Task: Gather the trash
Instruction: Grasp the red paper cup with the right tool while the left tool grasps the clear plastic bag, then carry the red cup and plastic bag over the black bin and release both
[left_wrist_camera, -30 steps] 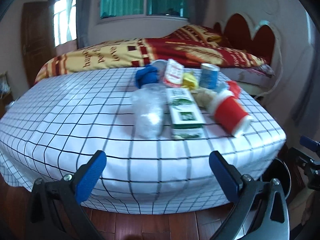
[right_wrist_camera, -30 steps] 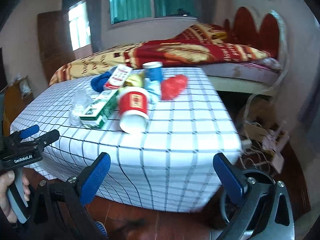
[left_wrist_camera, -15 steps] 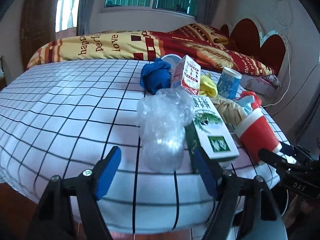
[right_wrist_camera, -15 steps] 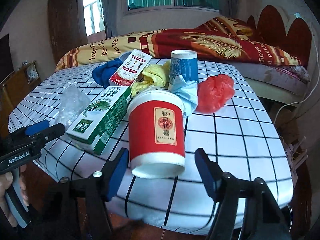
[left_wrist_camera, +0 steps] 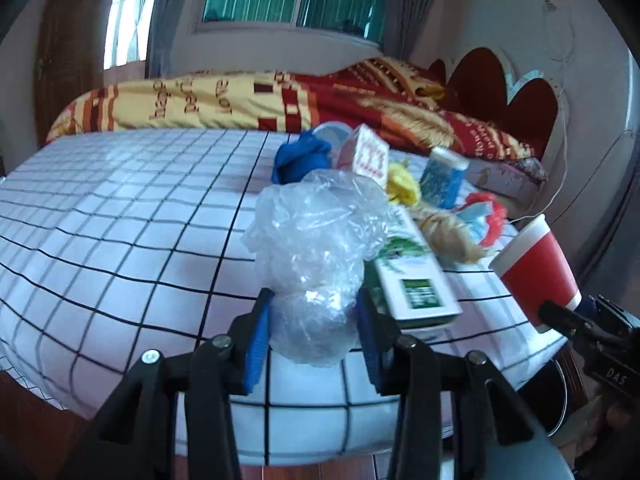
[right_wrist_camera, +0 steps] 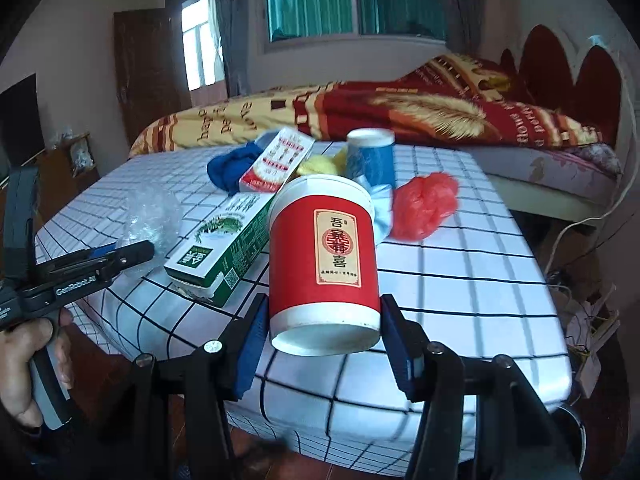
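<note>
A crumpled clear plastic bag (left_wrist_camera: 316,240) sits near the front edge of the checked table (left_wrist_camera: 120,220). My left gripper (left_wrist_camera: 314,300) is closing on it, and its blue pads touch the bag's lower bulge on both sides. A red paper cup (right_wrist_camera: 324,248) lies on its side with its bottom toward me. My right gripper (right_wrist_camera: 324,308) is closing on the cup, with a pad against each side of its base. In the left wrist view the red cup (left_wrist_camera: 536,272) sits tilted at the table's right edge. In the right wrist view the bag (right_wrist_camera: 148,216) lies beside the left gripper (right_wrist_camera: 120,254).
A green and white carton (left_wrist_camera: 416,280) lies between bag and cup. Behind it are a blue cloth (left_wrist_camera: 300,156), a red and white box (left_wrist_camera: 368,154), a yellow wad (left_wrist_camera: 404,182), a blue cup (left_wrist_camera: 442,180) and a red plastic bag (right_wrist_camera: 424,204). A bed (left_wrist_camera: 240,100) stands behind; cables (right_wrist_camera: 580,312) lie right.
Both grippers have moved in from below the table edge and narrowed from wide open. The left one now flanks the clear bag and the right one flanks the red cup.
</note>
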{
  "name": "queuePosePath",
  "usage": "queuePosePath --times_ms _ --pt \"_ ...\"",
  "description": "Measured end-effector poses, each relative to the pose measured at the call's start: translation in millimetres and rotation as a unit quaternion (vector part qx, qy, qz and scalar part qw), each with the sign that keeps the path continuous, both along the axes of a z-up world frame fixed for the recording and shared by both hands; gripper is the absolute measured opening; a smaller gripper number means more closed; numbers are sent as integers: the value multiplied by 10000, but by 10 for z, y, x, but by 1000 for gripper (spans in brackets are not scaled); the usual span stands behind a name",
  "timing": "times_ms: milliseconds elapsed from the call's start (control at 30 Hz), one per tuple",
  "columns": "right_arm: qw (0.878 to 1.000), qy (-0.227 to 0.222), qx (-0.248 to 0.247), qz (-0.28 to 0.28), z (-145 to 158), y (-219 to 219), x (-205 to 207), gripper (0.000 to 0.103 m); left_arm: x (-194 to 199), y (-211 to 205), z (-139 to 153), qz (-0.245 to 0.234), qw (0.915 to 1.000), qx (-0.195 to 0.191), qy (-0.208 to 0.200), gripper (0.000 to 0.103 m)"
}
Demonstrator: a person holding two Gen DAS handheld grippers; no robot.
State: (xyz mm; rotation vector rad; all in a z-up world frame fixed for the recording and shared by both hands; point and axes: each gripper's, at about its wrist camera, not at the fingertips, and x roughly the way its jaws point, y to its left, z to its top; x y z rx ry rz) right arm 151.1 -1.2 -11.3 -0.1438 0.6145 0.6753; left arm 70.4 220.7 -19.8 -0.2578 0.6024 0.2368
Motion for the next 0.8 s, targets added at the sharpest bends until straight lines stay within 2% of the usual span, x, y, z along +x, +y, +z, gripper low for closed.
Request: queuePosePath --times_ms 133,233,433,600,800 --pt "9998 -101 29 -151 153 -309 -118 57 -128 -247 176 -236 9996 83 -156 42" --pt "9993 102 173 -312 224 -622 -158 57 -154 -490 230 -518 9984 116 -170 42" --pt "9941 175 254 -1038 301 -1392 -235 57 -74 -1074 234 -1239 9922 94 -138 42" --pt "9844 197 260 -1729 260 -1998 -337 57 38 -1460 231 -1683 9857 -5 -99 42" --pt "9730 427 291 -2248 82 -2496 -389 57 118 -2014 206 -2217 9751 25 -40 42"
